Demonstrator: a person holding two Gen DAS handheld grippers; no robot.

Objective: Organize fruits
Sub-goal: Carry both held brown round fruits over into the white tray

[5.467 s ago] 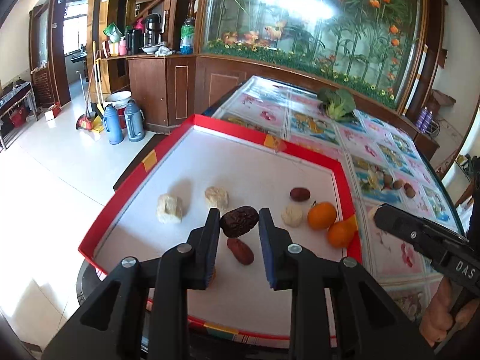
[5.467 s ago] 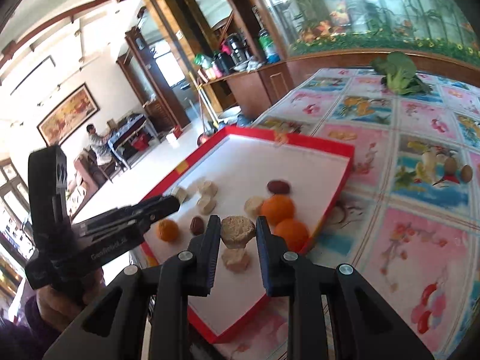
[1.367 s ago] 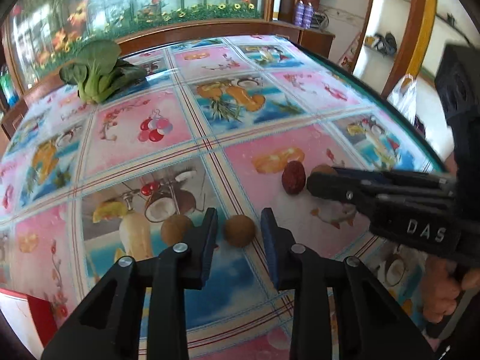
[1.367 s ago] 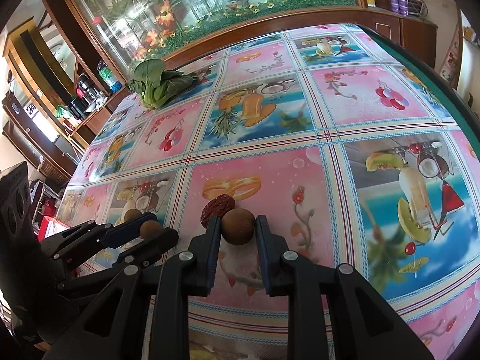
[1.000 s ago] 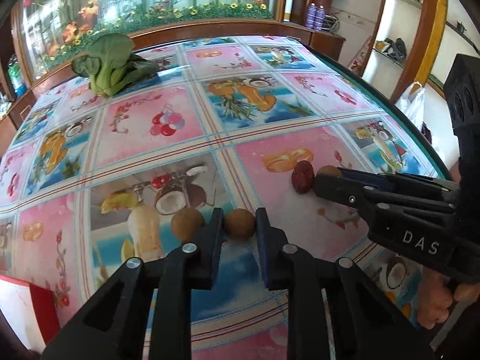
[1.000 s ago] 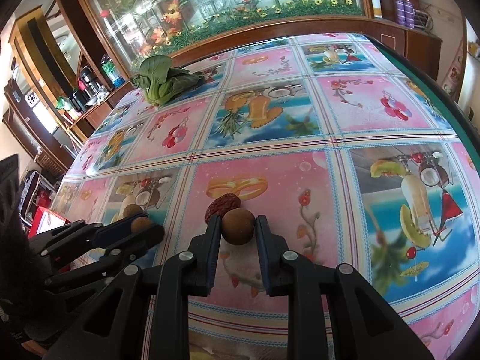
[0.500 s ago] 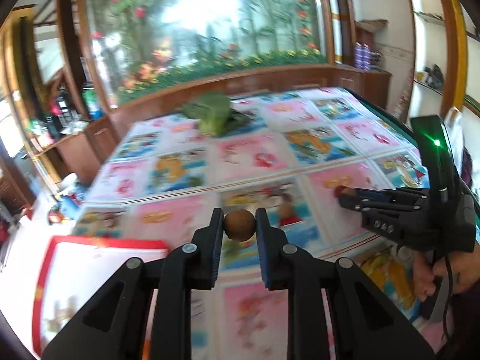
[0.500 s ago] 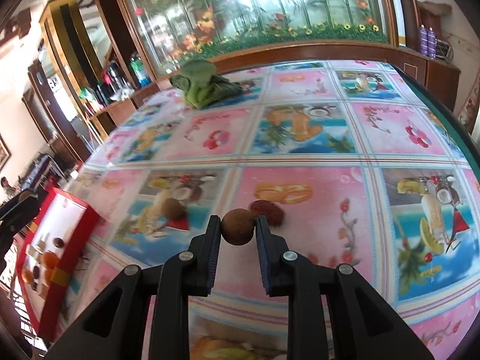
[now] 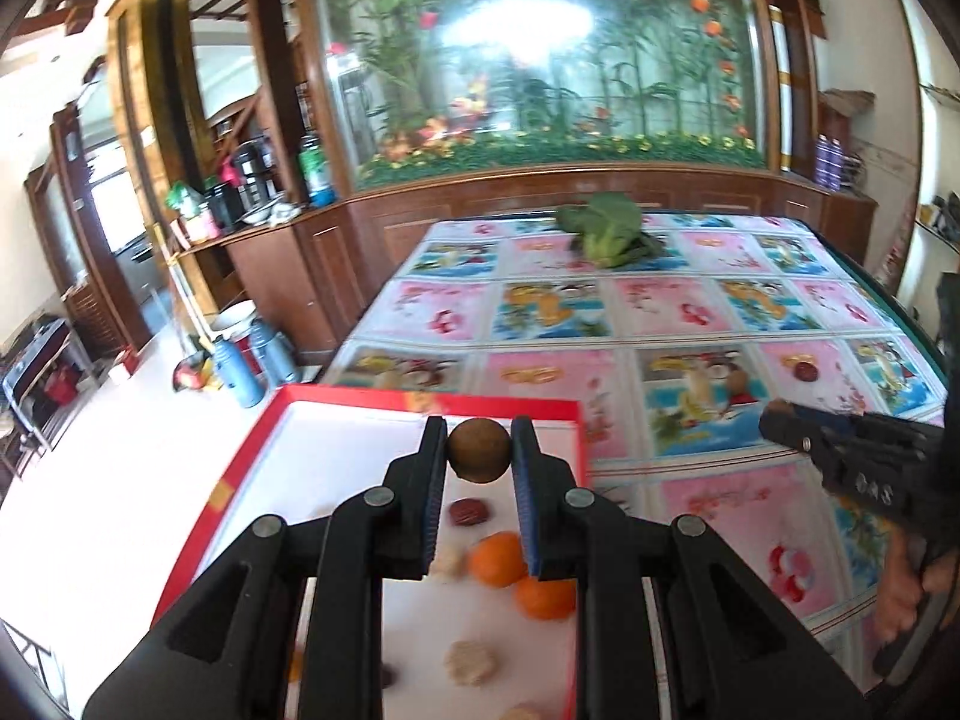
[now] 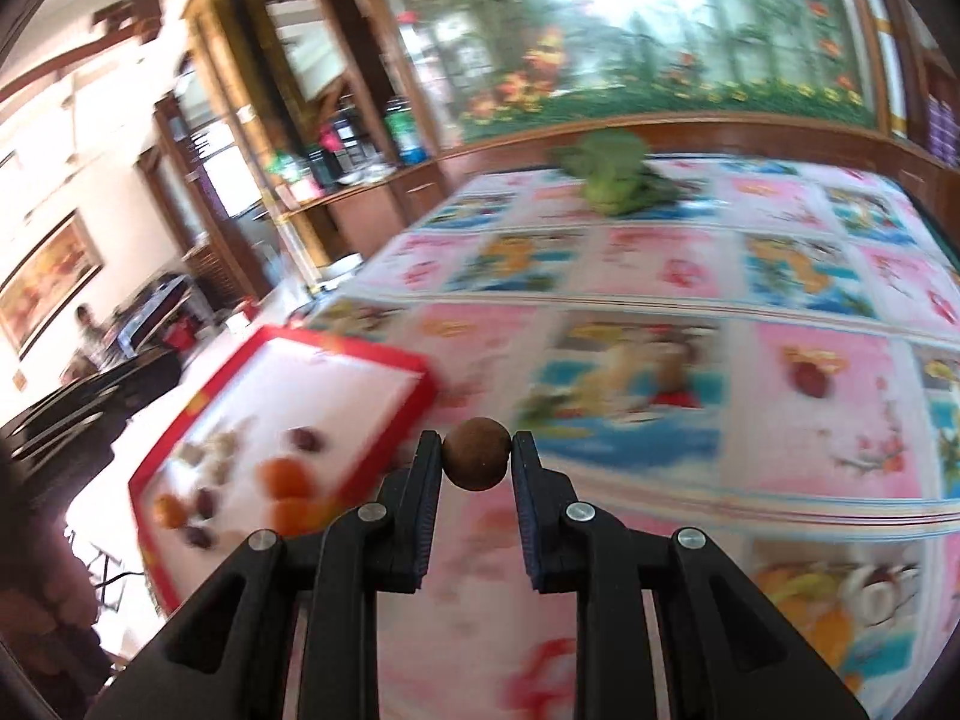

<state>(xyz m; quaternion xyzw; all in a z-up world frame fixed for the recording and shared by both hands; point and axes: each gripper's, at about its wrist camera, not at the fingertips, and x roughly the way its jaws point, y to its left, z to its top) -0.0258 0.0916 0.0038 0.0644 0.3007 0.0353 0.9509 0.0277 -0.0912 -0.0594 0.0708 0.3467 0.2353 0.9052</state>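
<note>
A: What lies around the red tray?

B: It sits at the near left edge of a table with a fruit-print cloth. Inside on its white floor are two oranges, touching each other, a dark red date just behind them, and a few pale lumps. Out on the cloth, well apart from the tray, lies another red date, and a leafy green vegetable rests at the far end near the wooden cabinet.

A: Anything in the way?

B: The tray's far red rim stands between its floor and the cloth. The right wrist view is motion-blurred, so small things there are hard to tell.

A: And the claws?

B: The left gripper is closed narrow on a round brown fruit, held above the tray's far part. The right gripper pinches a second round brown ball the same way, over the cloth just right of the tray's corner. The right tool's dark tip shows in the left view, off to the side above the cloth.
</note>
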